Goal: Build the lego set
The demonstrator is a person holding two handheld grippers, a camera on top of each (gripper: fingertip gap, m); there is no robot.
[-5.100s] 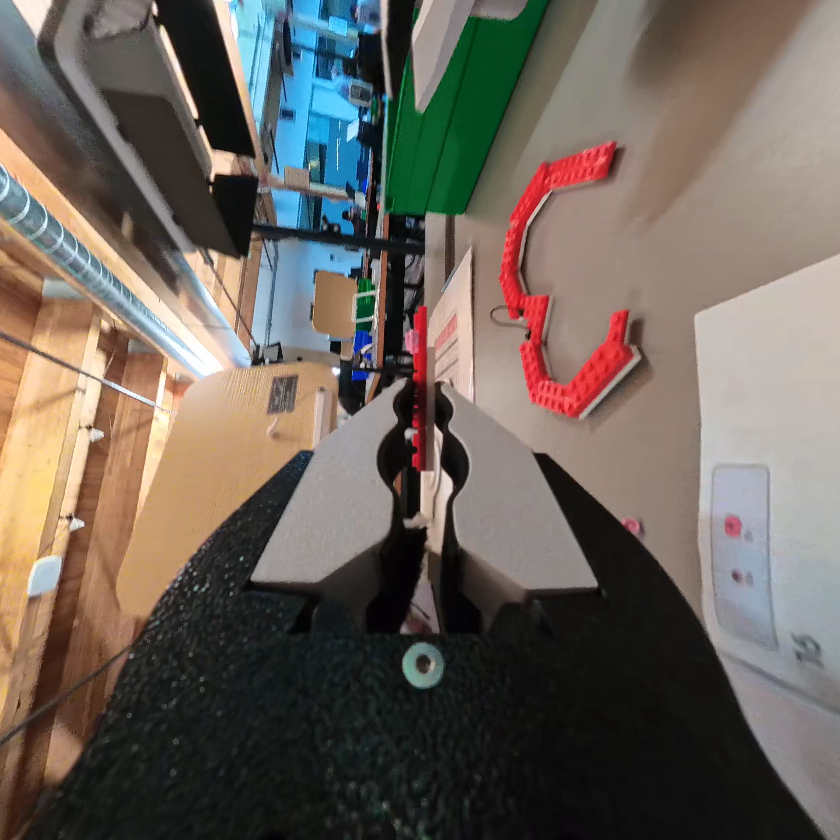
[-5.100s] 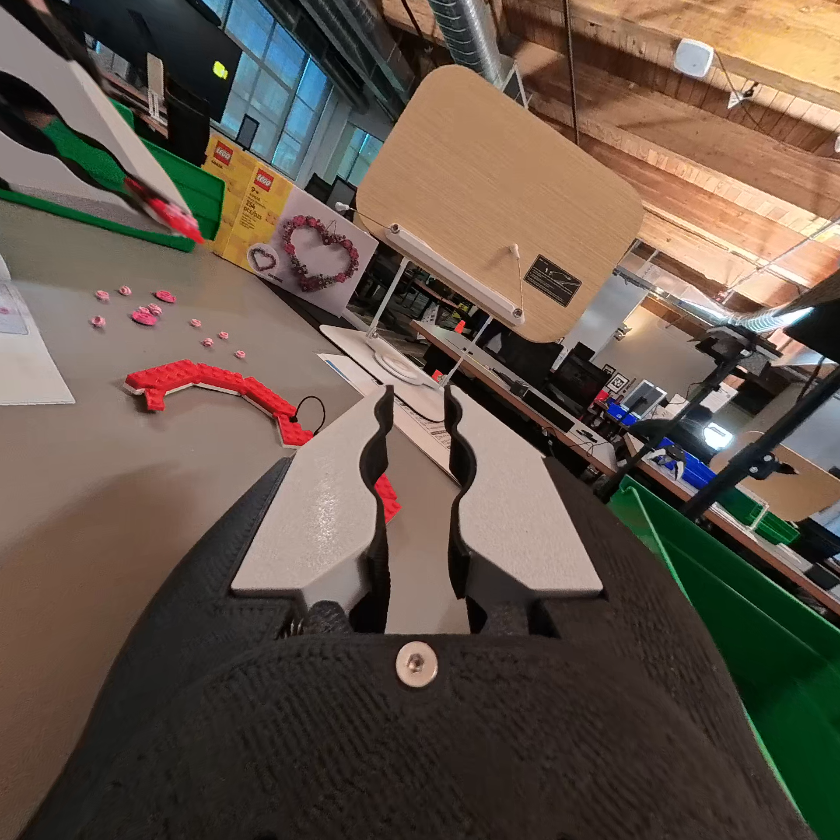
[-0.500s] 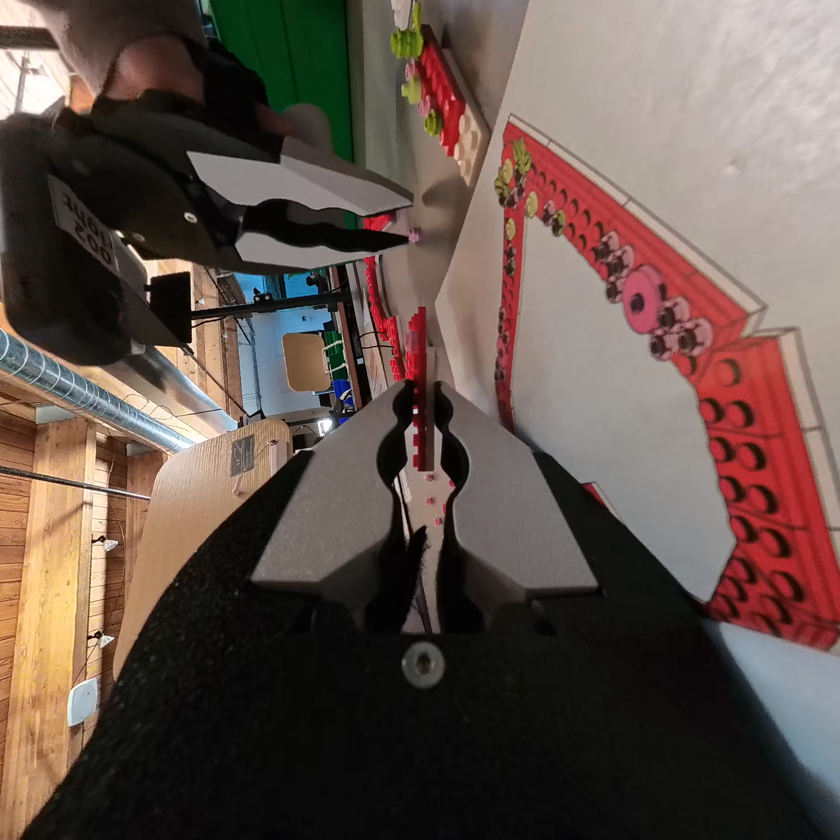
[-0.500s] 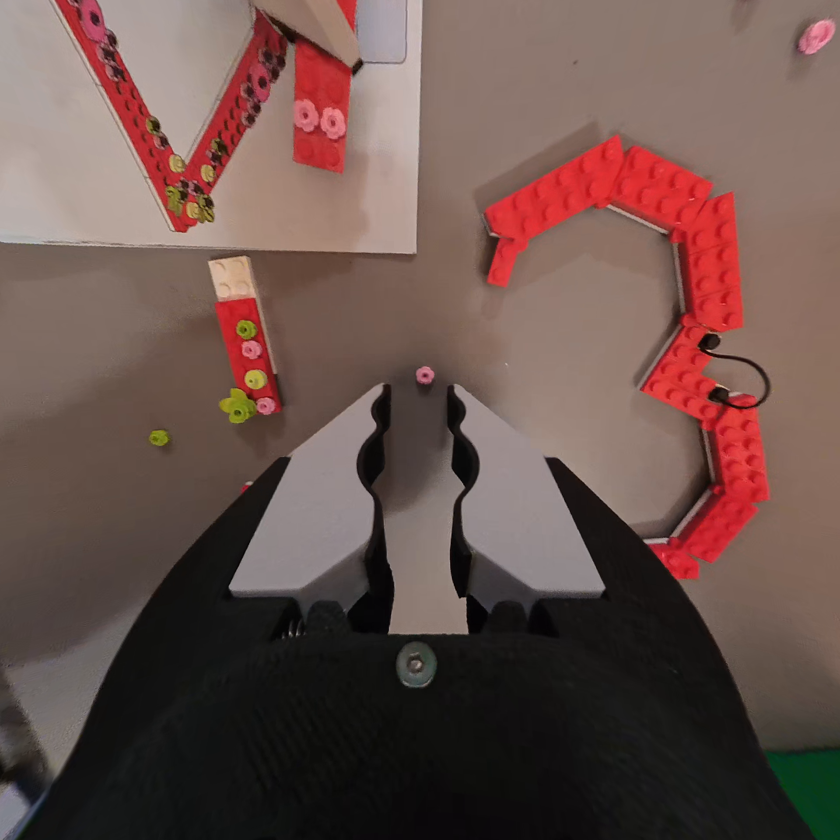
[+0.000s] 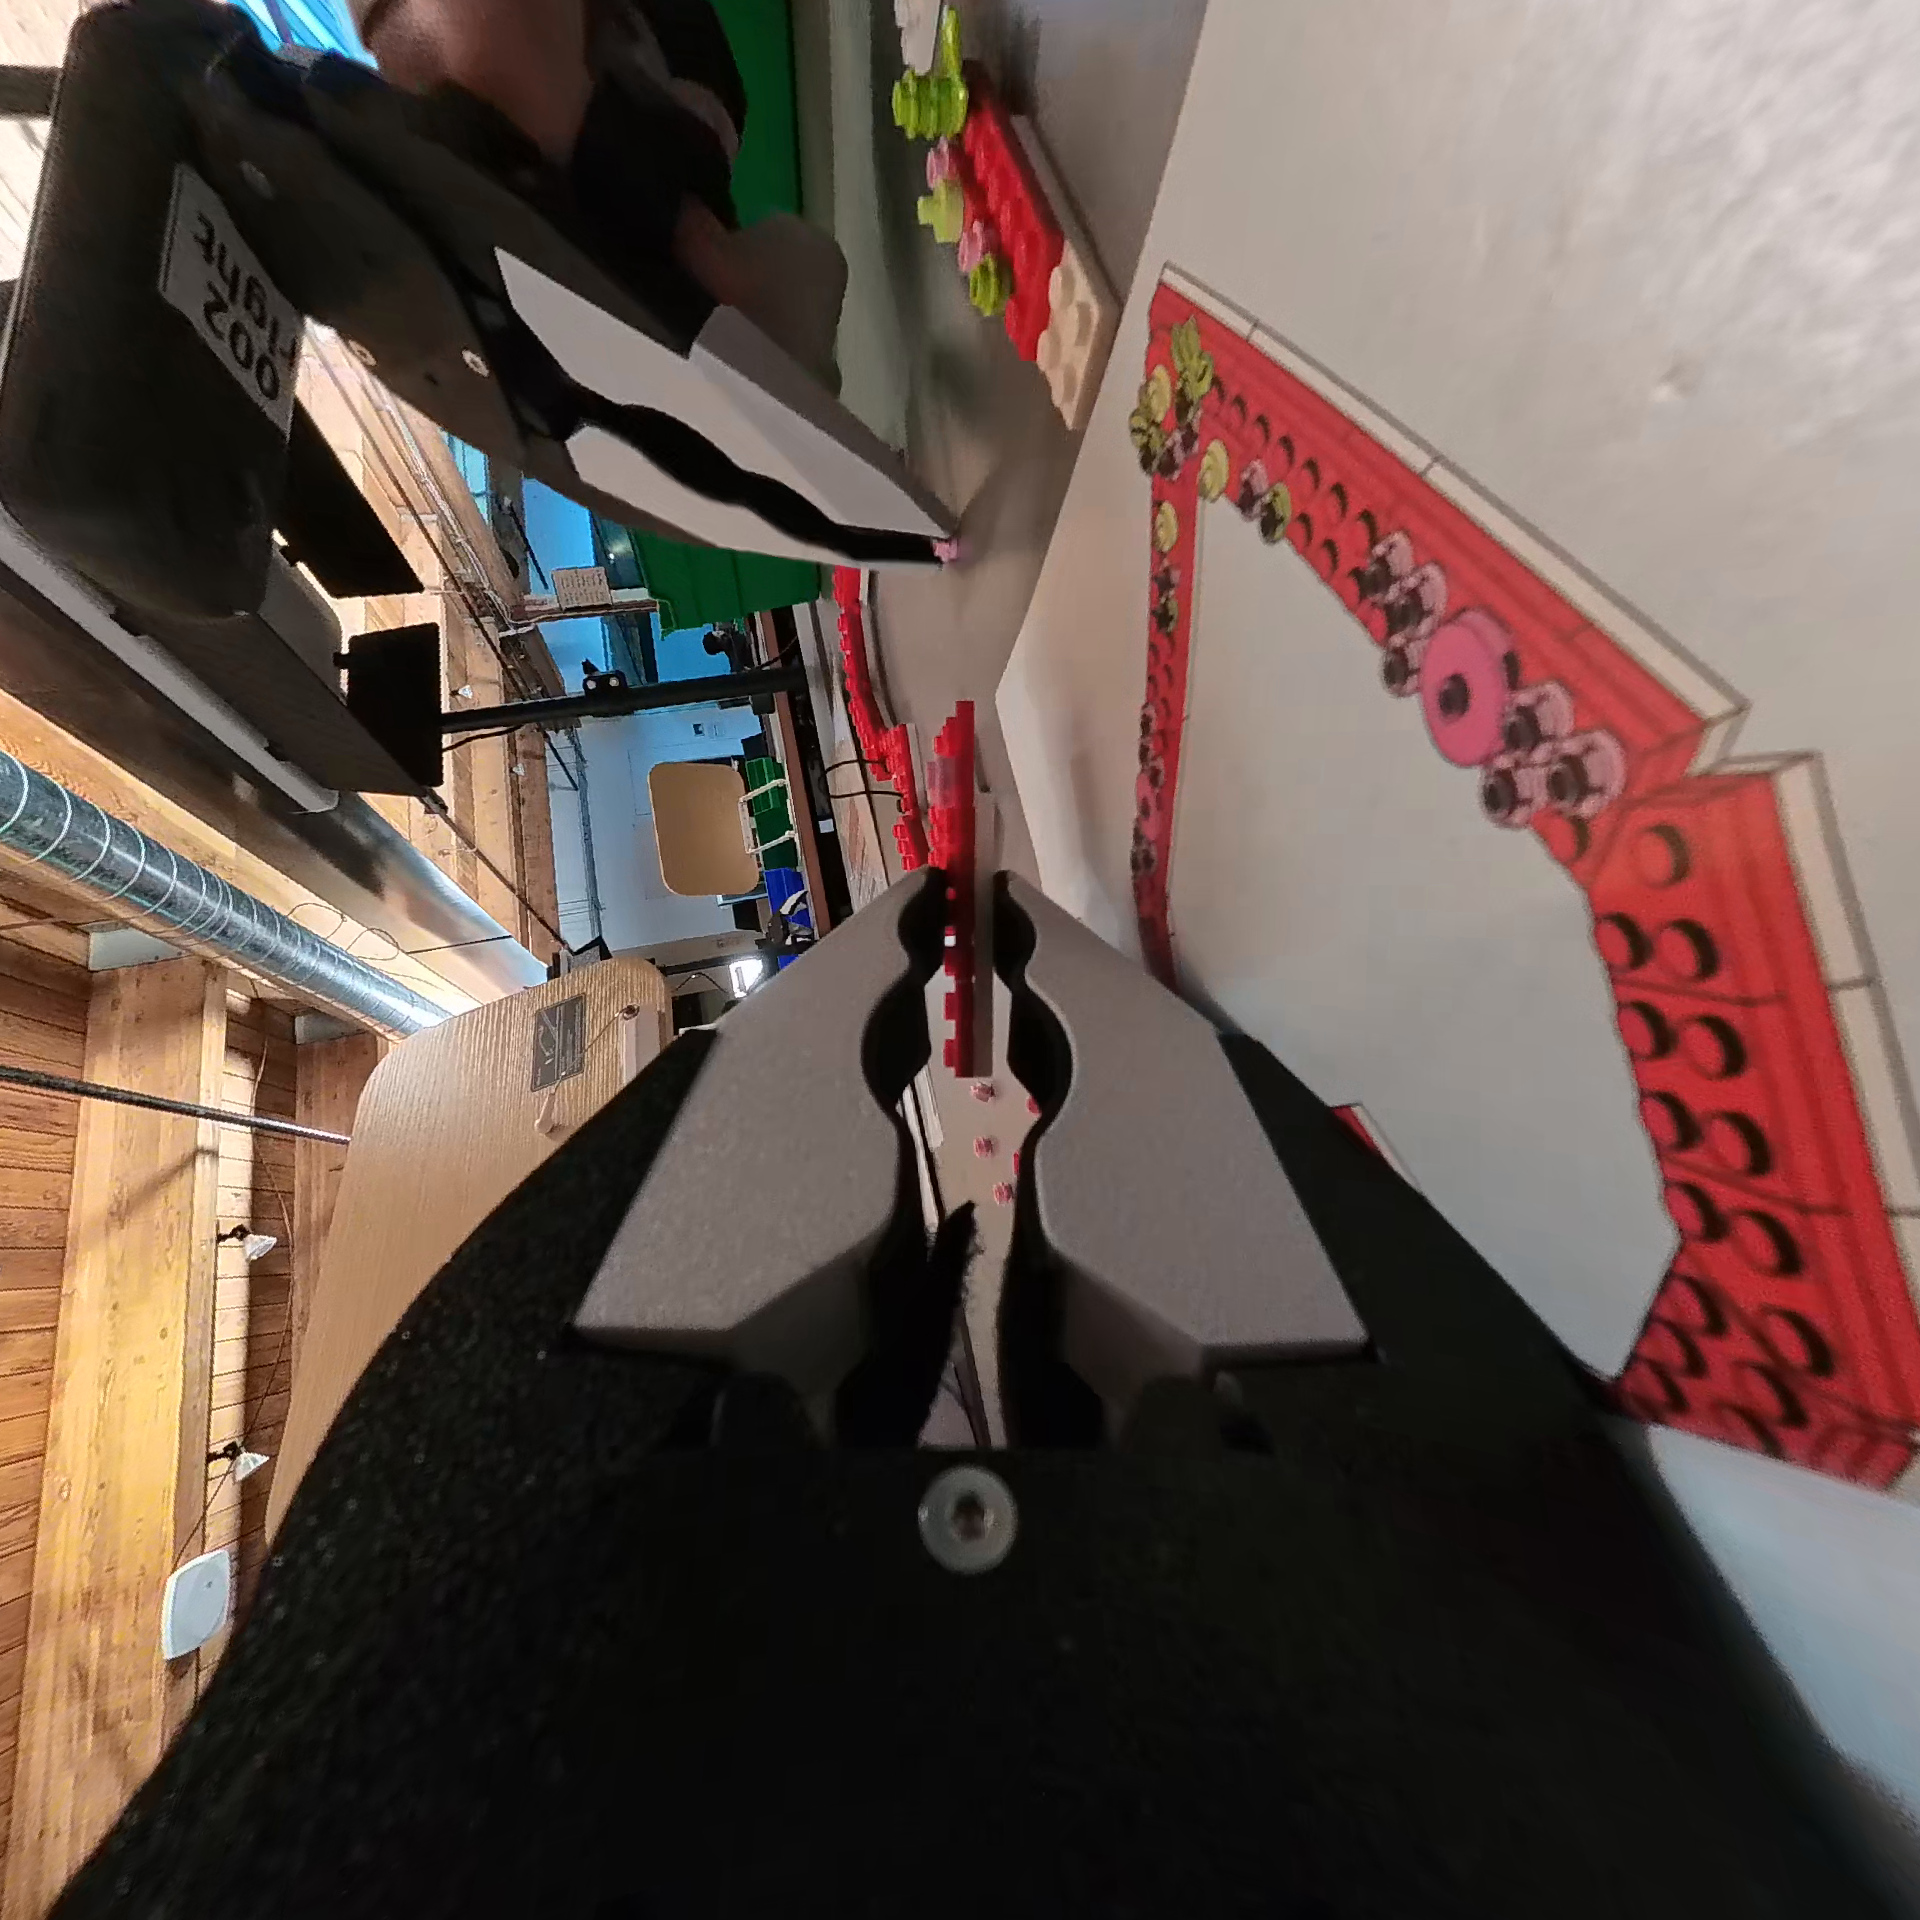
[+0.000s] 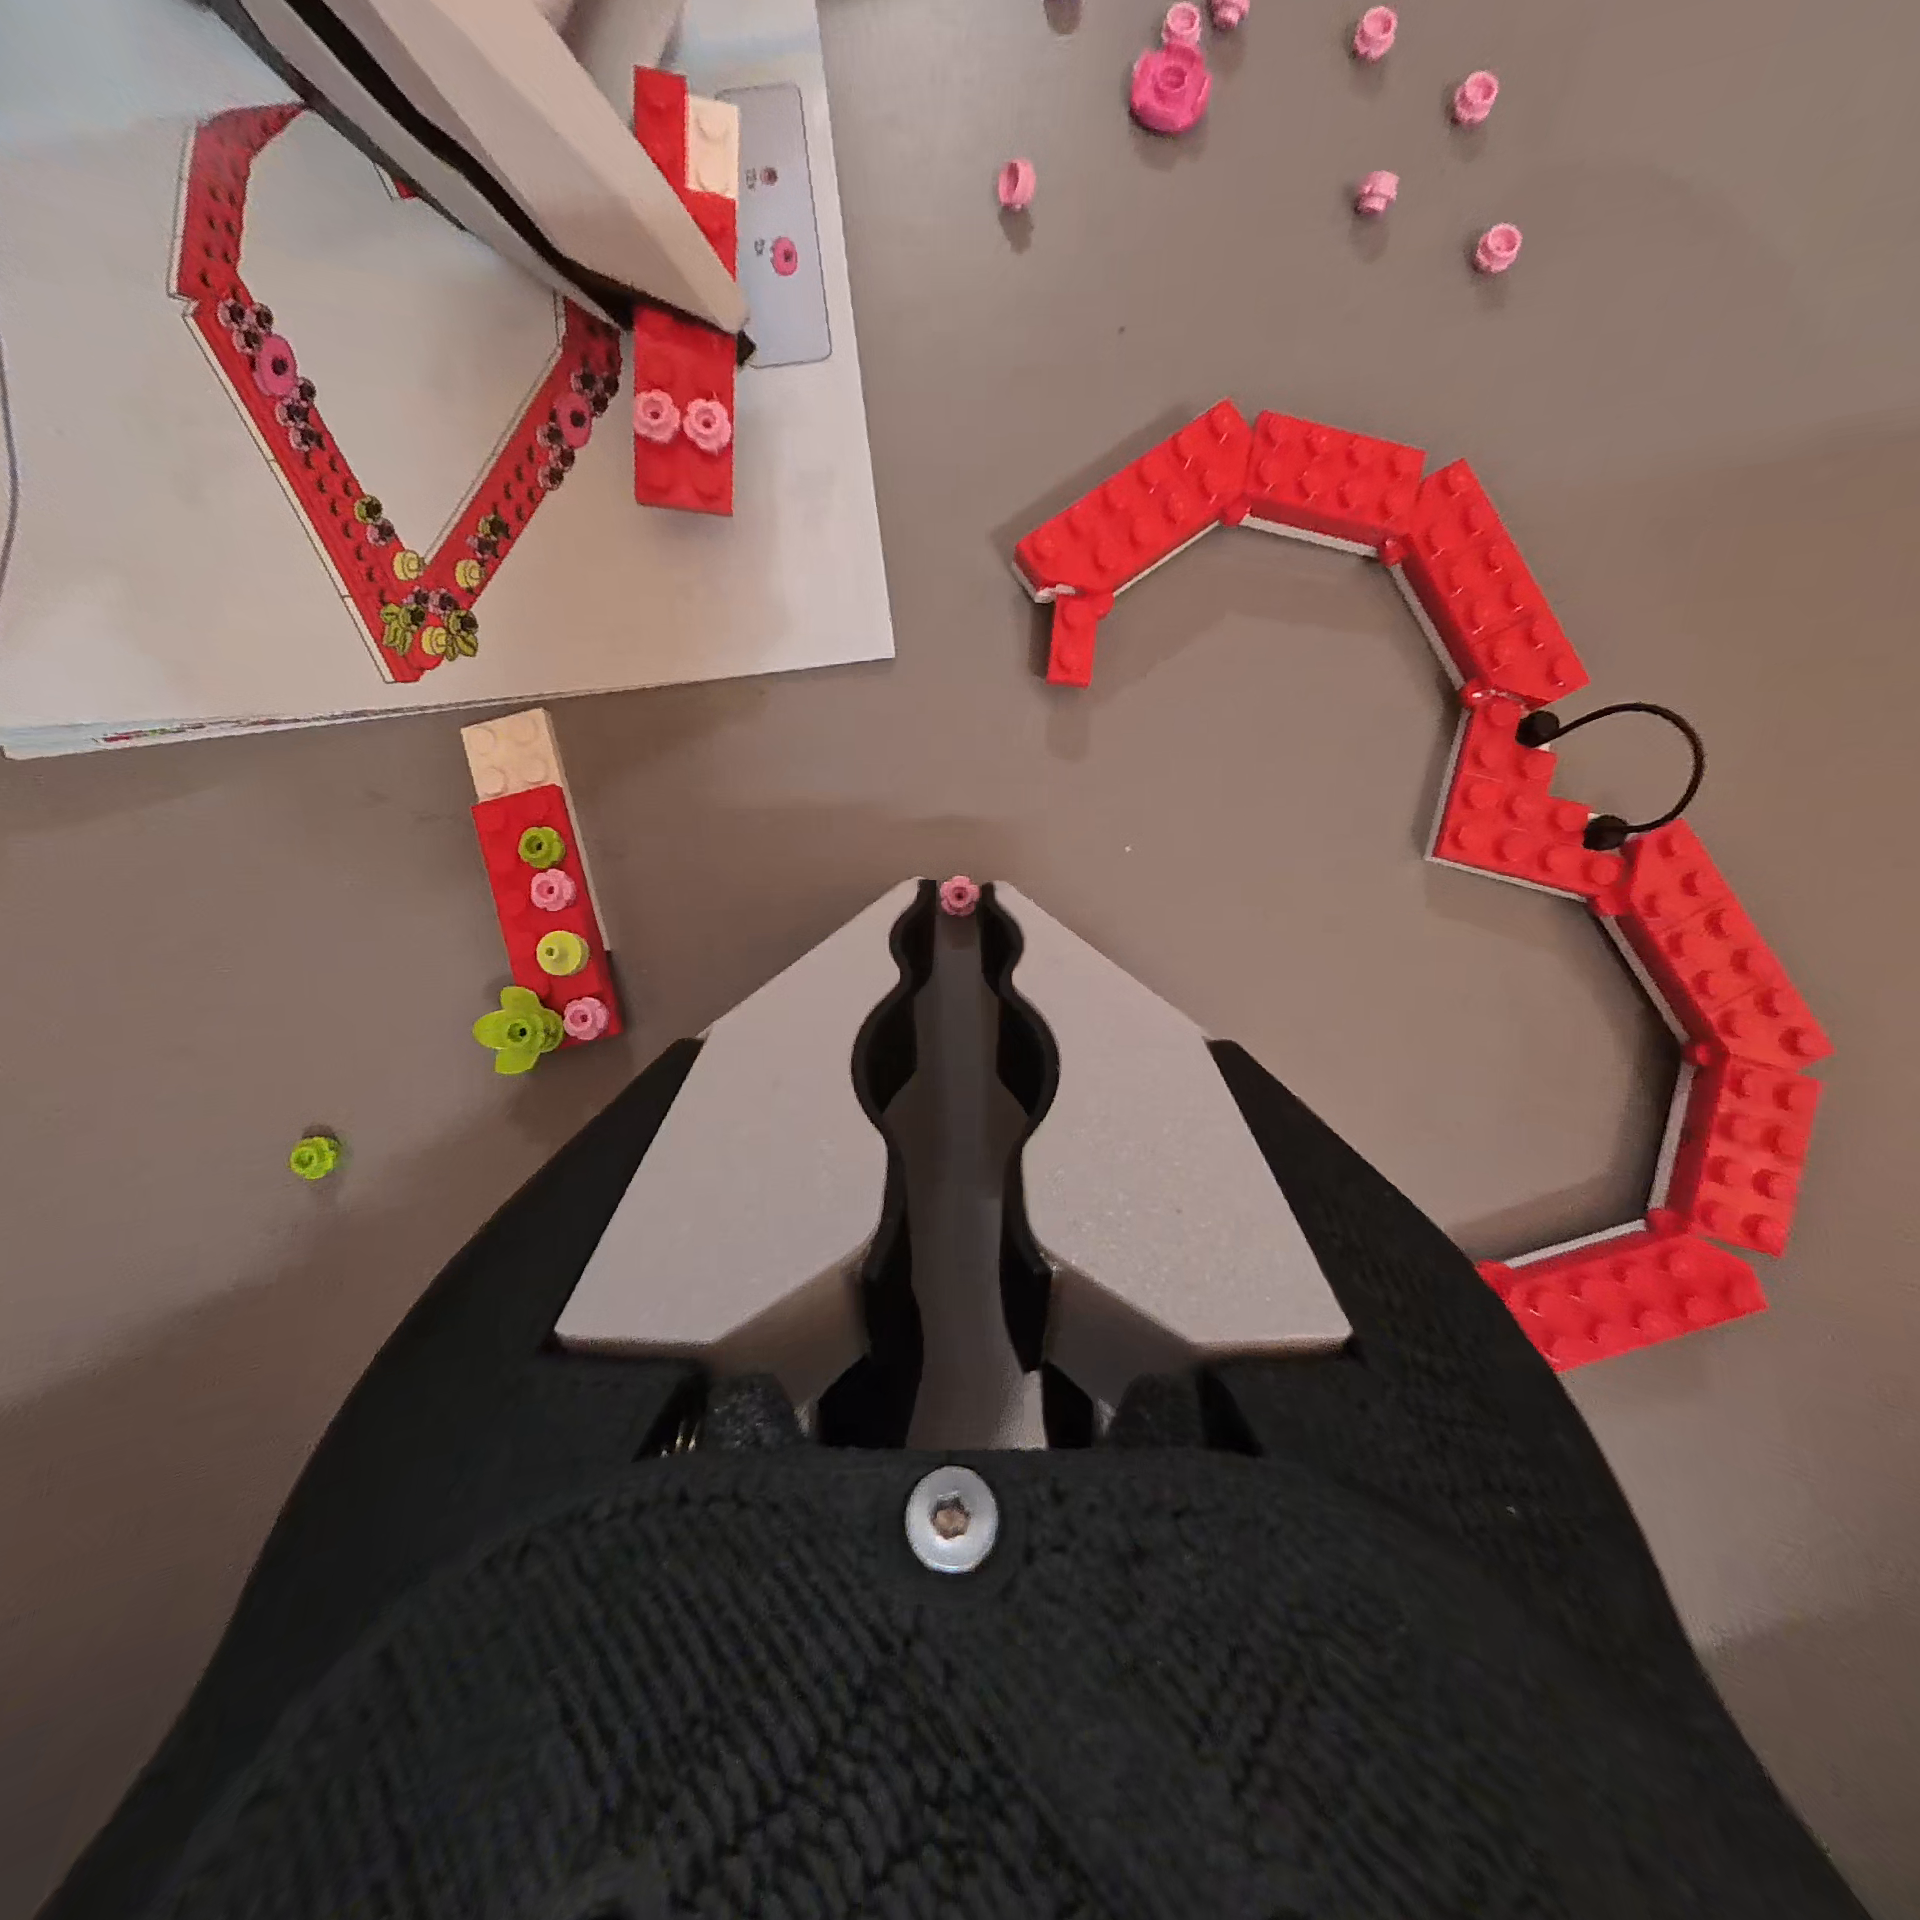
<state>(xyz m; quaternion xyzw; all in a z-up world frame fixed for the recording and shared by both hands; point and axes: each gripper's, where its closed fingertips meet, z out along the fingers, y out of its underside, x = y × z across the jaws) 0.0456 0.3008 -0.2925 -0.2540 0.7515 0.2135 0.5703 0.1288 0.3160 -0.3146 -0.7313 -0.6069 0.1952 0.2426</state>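
My right gripper point(image 6: 956, 891) points down at the grey table, its tips shut on a small pink flower stud point(image 6: 957, 895); it also shows in the left wrist view point(image 5: 940, 548). My left gripper point(image 5: 968, 891) is shut on a red plate strip point(image 5: 958, 810) held edge-on. In the right wrist view the left gripper point(image 6: 732, 330) holds that strip point(image 6: 681, 457), which bears two pink flowers, over the instruction sheet point(image 6: 790, 582). A second red strip point(image 6: 520, 935) with a white end and green and pink studs lies left of my right gripper.
A red half-heart frame point(image 6: 1507, 623) with a black loop lies to the right. Loose pink studs point(image 6: 1169, 88) are scattered at the top right. A lime stud point(image 6: 315, 1155) lies at the lower left. A green bin point(image 5: 764, 125) stands behind. The grippers' ends are close to 10 centimeters from one another.
My right gripper's fingers have closed around the pink stud that lay just ahead of the open tips. The left gripper still holds the red strip over the sheet.
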